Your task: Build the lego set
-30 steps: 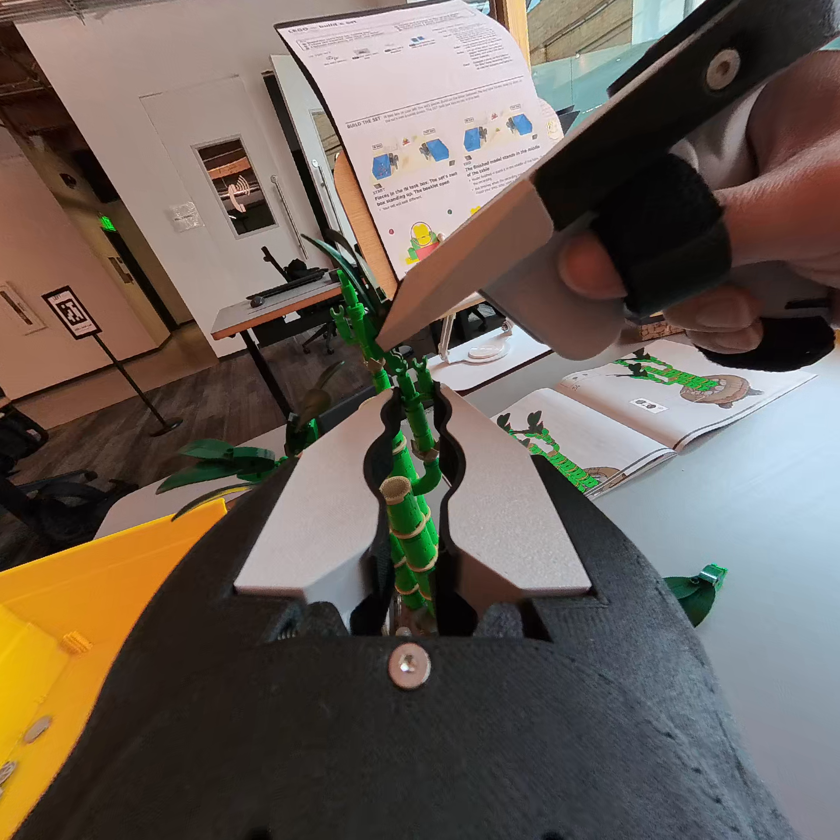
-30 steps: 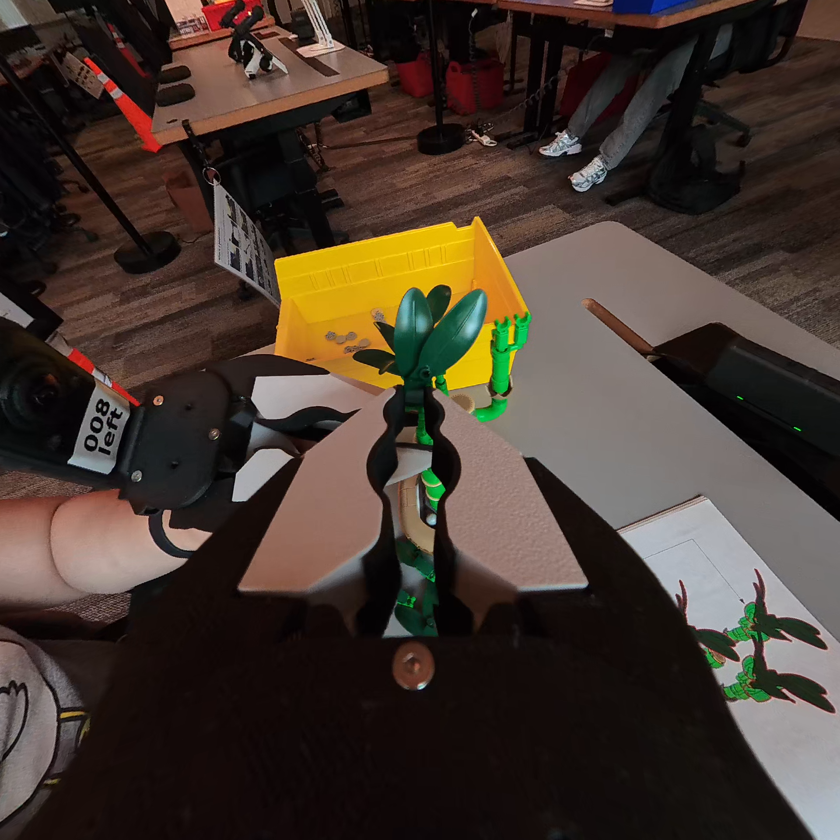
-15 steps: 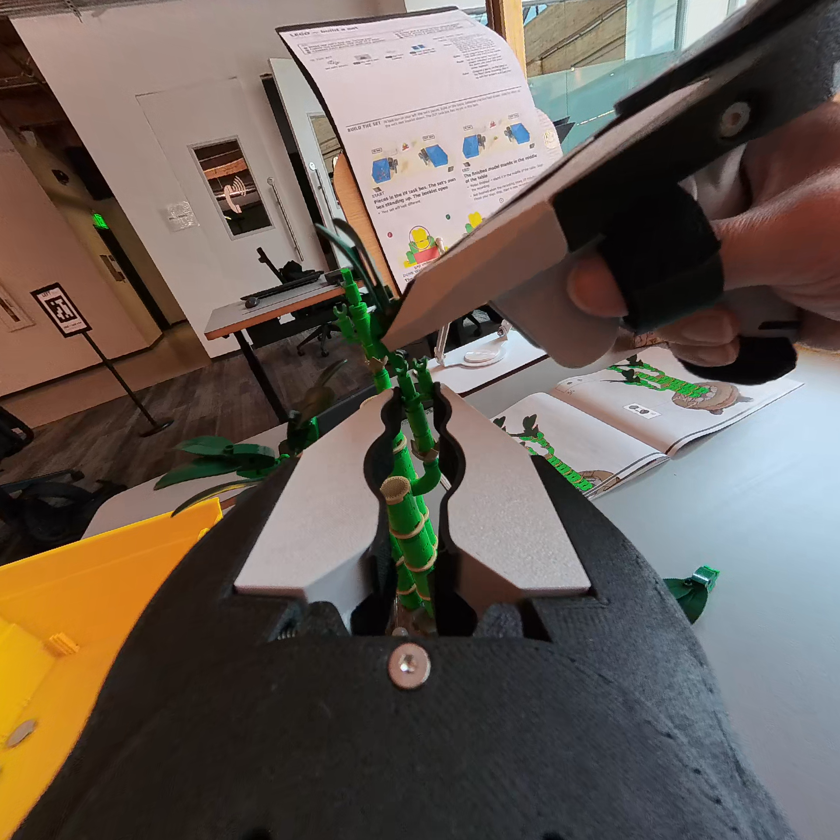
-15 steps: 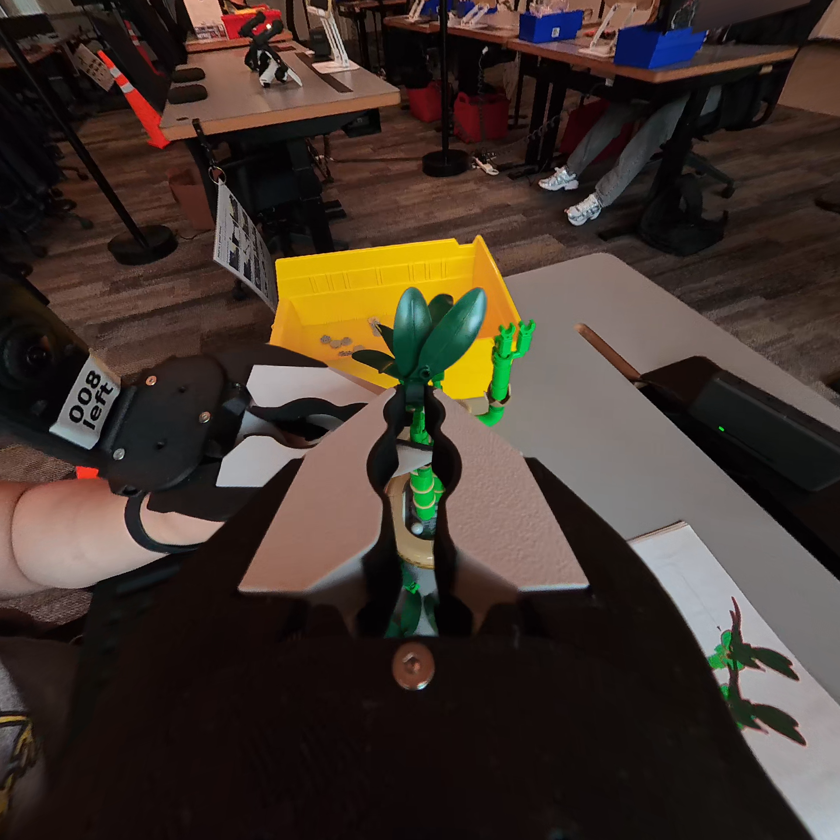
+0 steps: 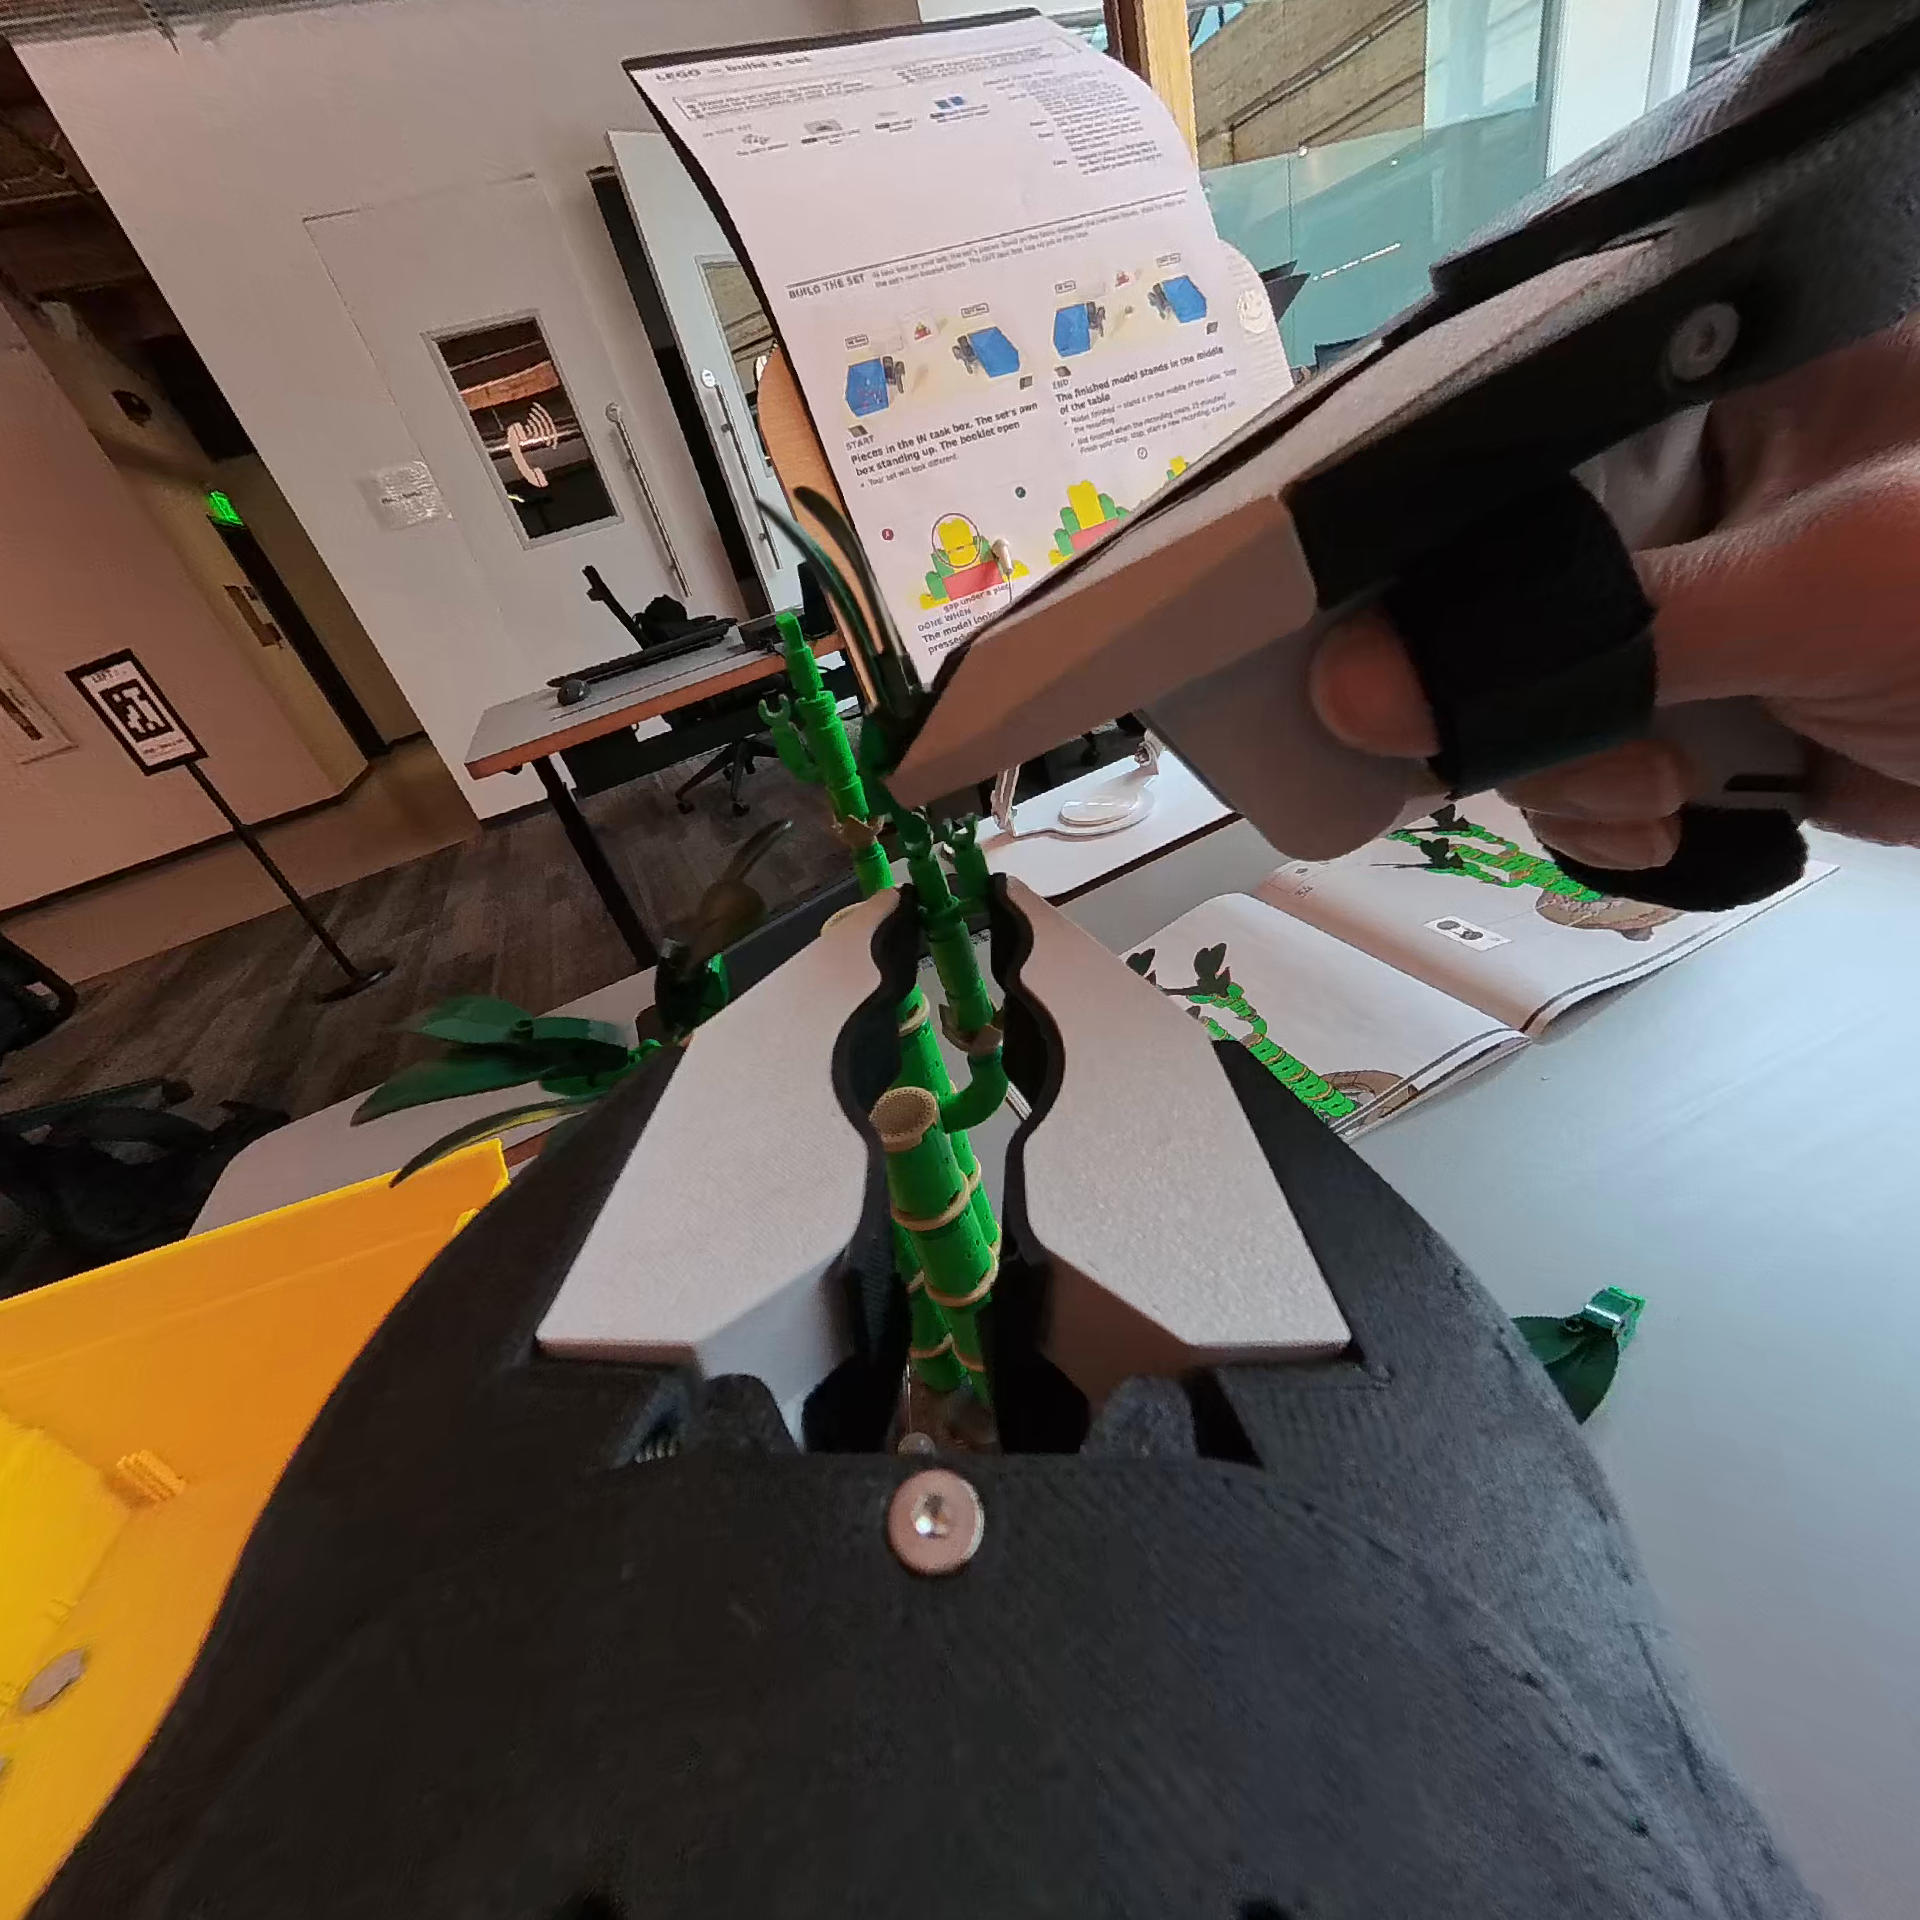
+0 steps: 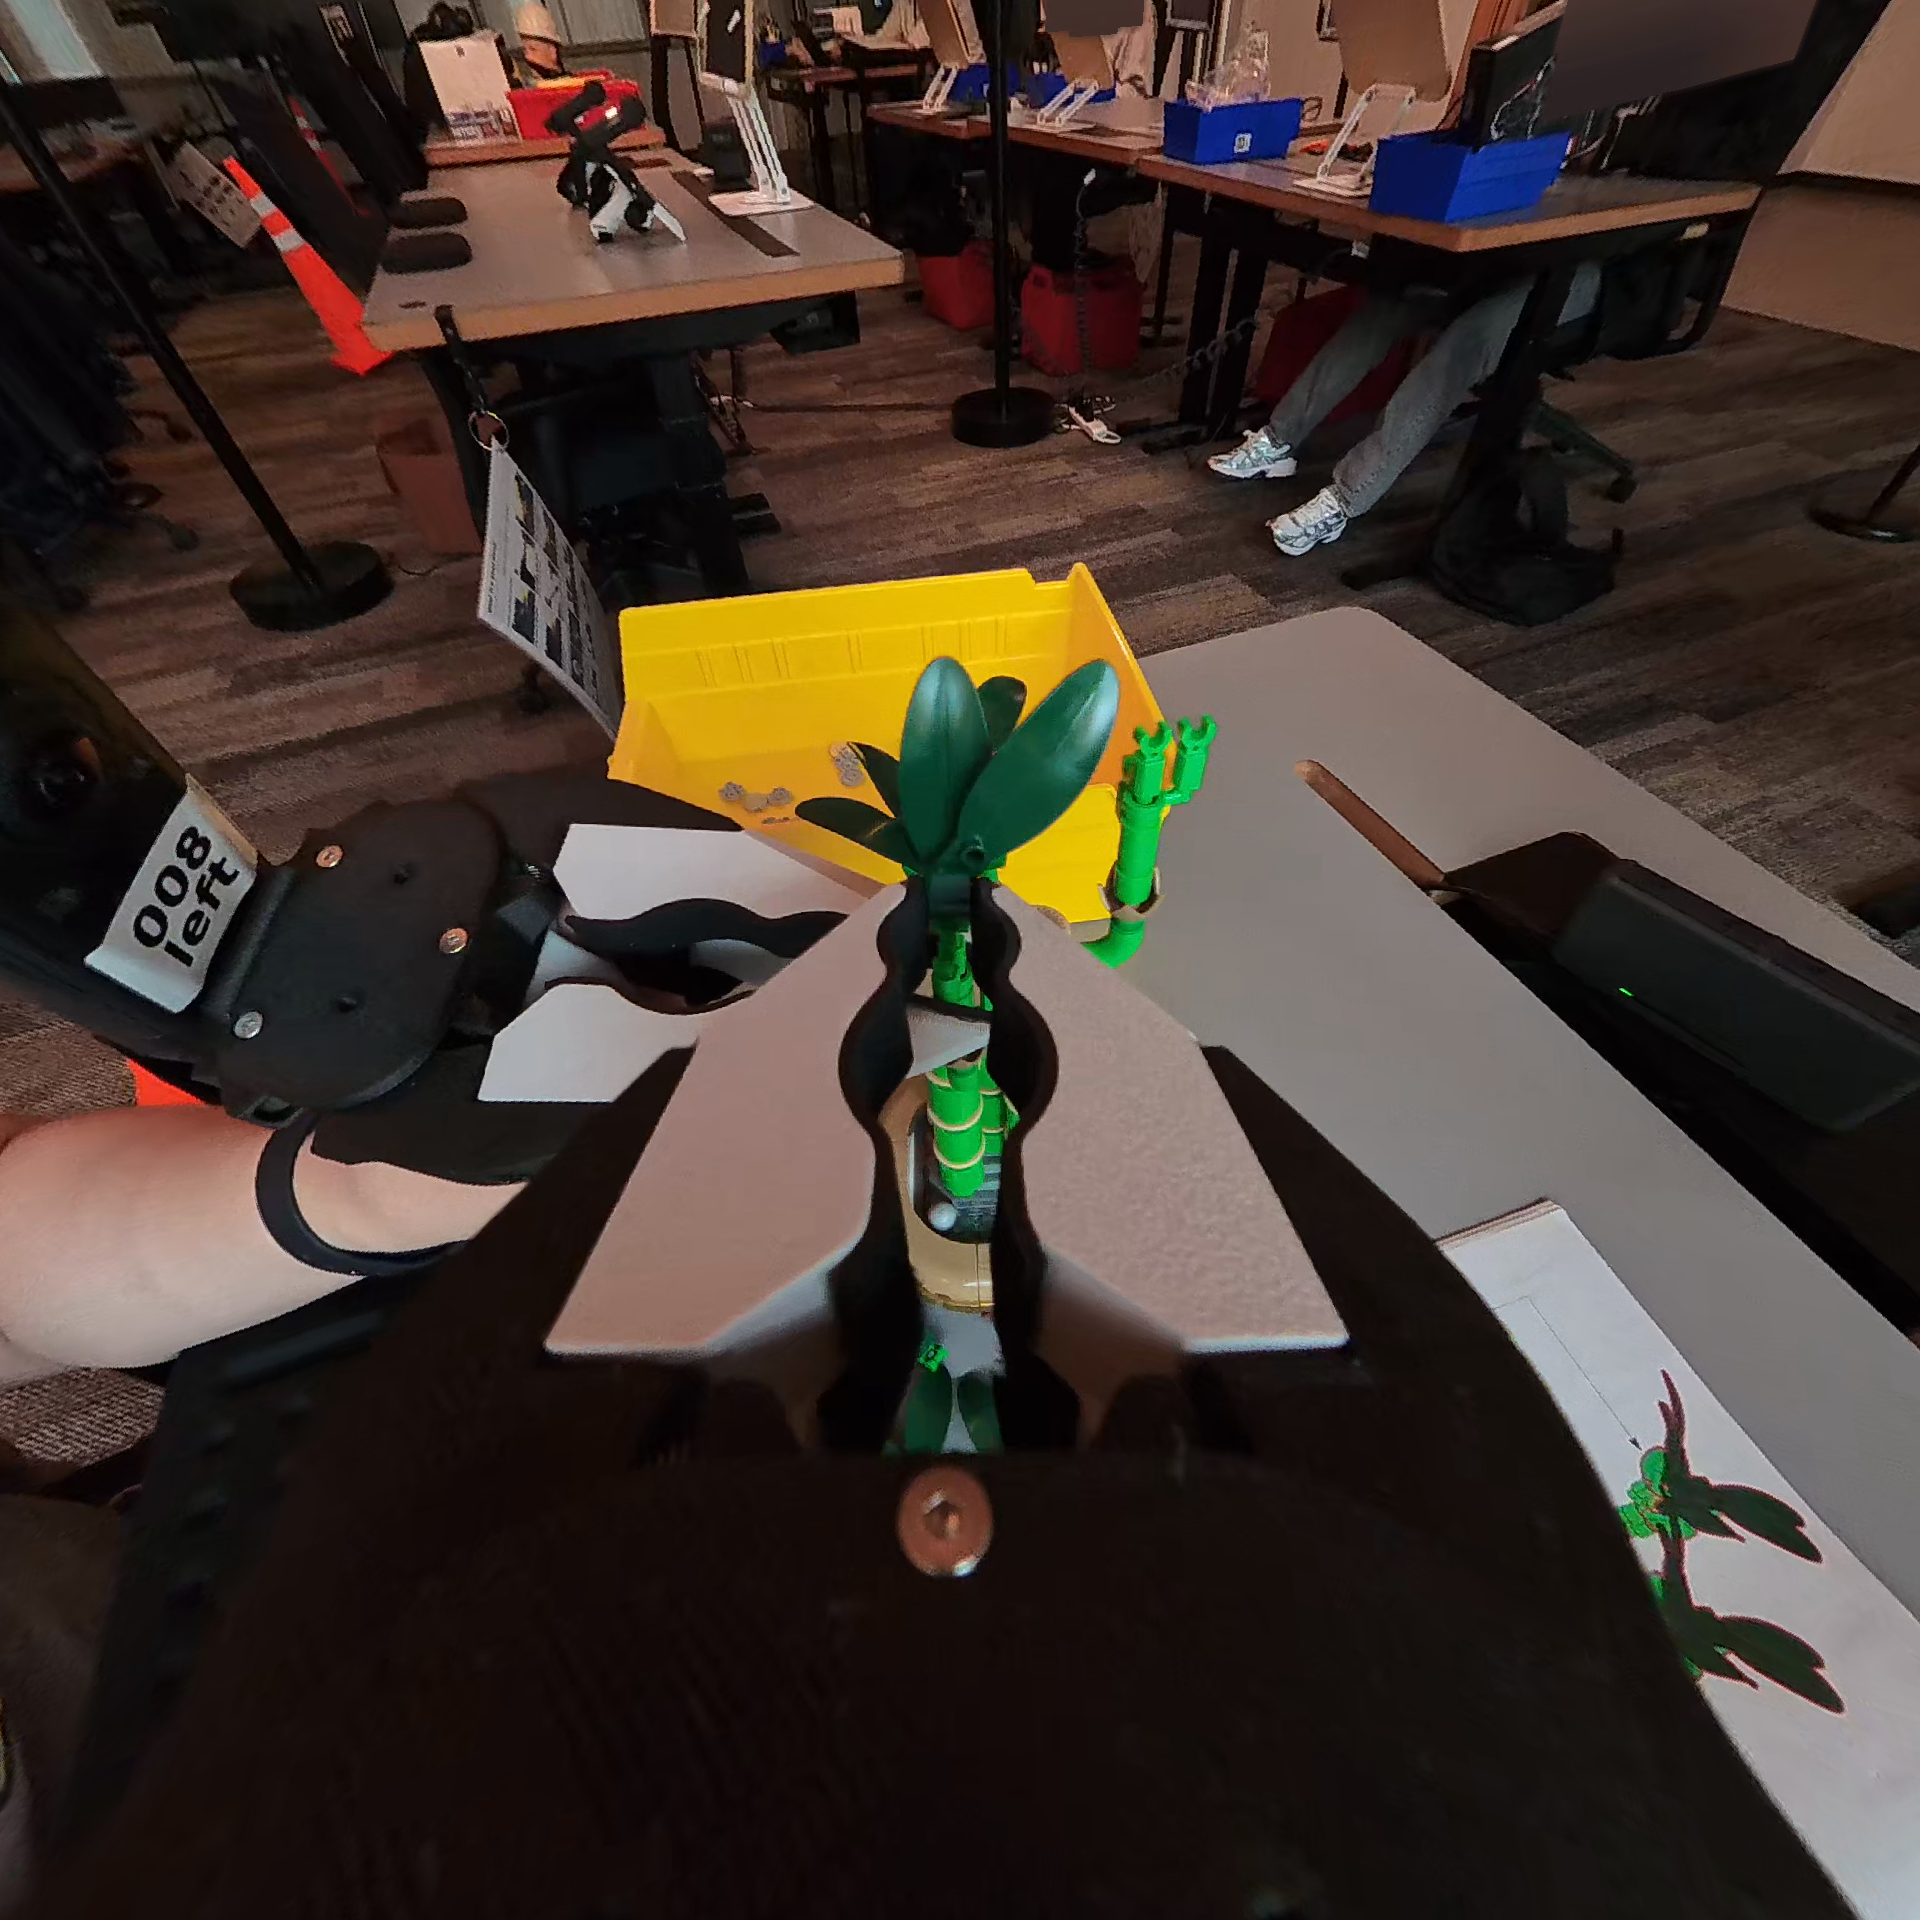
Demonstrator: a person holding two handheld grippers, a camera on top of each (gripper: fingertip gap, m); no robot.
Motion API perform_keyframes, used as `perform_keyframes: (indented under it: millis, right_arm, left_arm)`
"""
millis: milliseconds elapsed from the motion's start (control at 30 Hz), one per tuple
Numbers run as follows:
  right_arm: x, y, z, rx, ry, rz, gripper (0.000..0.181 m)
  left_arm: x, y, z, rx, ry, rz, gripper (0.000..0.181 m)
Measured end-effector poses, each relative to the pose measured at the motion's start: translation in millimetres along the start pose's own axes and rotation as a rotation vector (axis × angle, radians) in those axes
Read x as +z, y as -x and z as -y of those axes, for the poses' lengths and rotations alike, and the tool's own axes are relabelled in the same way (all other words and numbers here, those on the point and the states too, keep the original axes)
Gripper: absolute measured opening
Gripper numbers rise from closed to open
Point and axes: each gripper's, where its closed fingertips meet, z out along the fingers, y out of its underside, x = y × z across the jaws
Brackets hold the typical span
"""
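I am lifting my right gripper (image 6: 940, 914), pinching the dark leaf cluster (image 6: 977, 769), higher onto the bamboo model (image 5: 935, 1195), which my left gripper (image 5: 945, 914) is clamping upright above the table (image 5: 1662, 1195); leaf attachment looks nearly seated.

Bin (image 6: 831, 675) behind the model (image 6: 961, 1091); booklet (image 6: 1714, 1507) lies to its right.

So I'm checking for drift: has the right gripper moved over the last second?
Yes. The right gripper, in the left wrist view, has slid left across the standing instruction sheet.

left claw (image 5: 945, 914) clamped, right claw (image 6: 940, 904) clamped
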Motion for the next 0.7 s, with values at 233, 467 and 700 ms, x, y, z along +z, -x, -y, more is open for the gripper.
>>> perform_keyframes:
  millis: [233,467,700]
  right_arm:
    - [-1.6,1.1,-3.2,0.004,0.013,0.001,0.007]
    - [-1.8,1.4,-4.5,-0.022,0.066,-0.012,0.007]
    - [0.7,0.7,-6.8,-0.039,0.126,-0.038,0.007]
  left_arm:
    - [0.0,-0.7,-0.1,0.014,0.009,-0.002,0.01]
    - [0.0,-1.2,0.0,0.04,0.02,0.0,0.01]
    - [0.3,0.0,-0.1,0.046,0.026,0.001,0.01]
